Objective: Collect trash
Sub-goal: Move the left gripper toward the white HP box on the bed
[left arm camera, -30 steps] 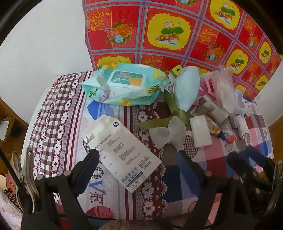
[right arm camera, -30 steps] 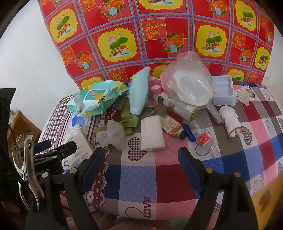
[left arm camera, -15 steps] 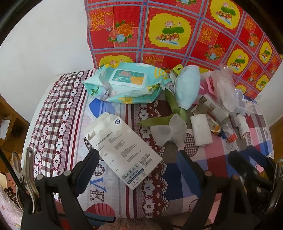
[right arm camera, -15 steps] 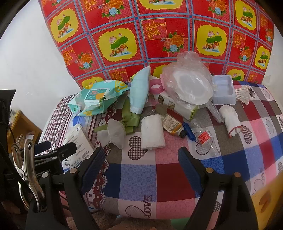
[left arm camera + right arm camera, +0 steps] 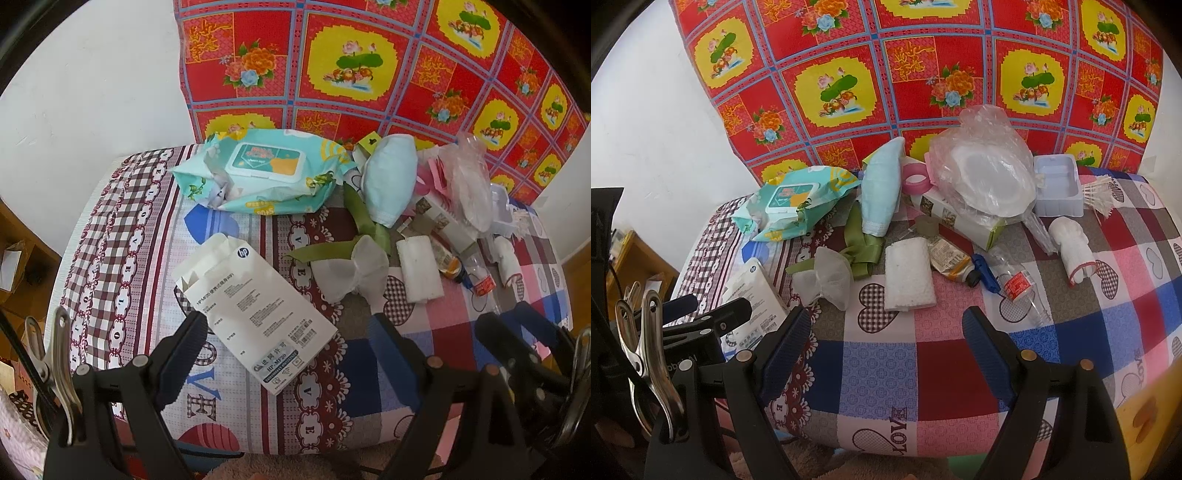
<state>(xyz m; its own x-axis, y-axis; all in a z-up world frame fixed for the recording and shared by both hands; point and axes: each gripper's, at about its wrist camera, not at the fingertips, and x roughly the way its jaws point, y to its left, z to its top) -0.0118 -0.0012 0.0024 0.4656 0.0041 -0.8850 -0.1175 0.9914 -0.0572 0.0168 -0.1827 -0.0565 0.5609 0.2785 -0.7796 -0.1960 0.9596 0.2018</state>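
The step in hand is judged to be the approach, before any first pick: nothing is held, and all the trash lies on the patchwork-covered desk (image 5: 886, 362). The left gripper (image 5: 288, 343) is held with its jaws wide apart and empty, low at the near edge, and a flat white printed cardboard box (image 5: 255, 310) lies directly ahead of it, the box's near end falling between the two fingers in the left wrist view. The right gripper (image 5: 886, 336) is likewise spread apart and empty, with bare cloth between its fingers.

Ahead of the right gripper a folded white paper towel (image 5: 908, 277) is seen, with a crumpled translucent white wrapper (image 5: 827, 277) to its left and a green ribbon (image 5: 858, 247) just behind that. Further right lie a squeezed brown tube (image 5: 953, 258) and a small clear plastic bottle with a red label (image 5: 1019, 288). Toward the back stand a teal wet-wipe pack (image 5: 790, 203), a pale blue face mask (image 5: 882, 188), a clear plastic bag holding white dishes (image 5: 986, 173) and a white plastic tray (image 5: 1058, 184). No bin or bag for the trash is visible in either view.

The next move, as judged, calls for the left gripper to be brought forward and lowered over the cardboard box; since the box lies flat, an edge or the open flap end would have to be caught rather than the broad face. The soft wrapper and towel should be pinched easily by the right gripper.
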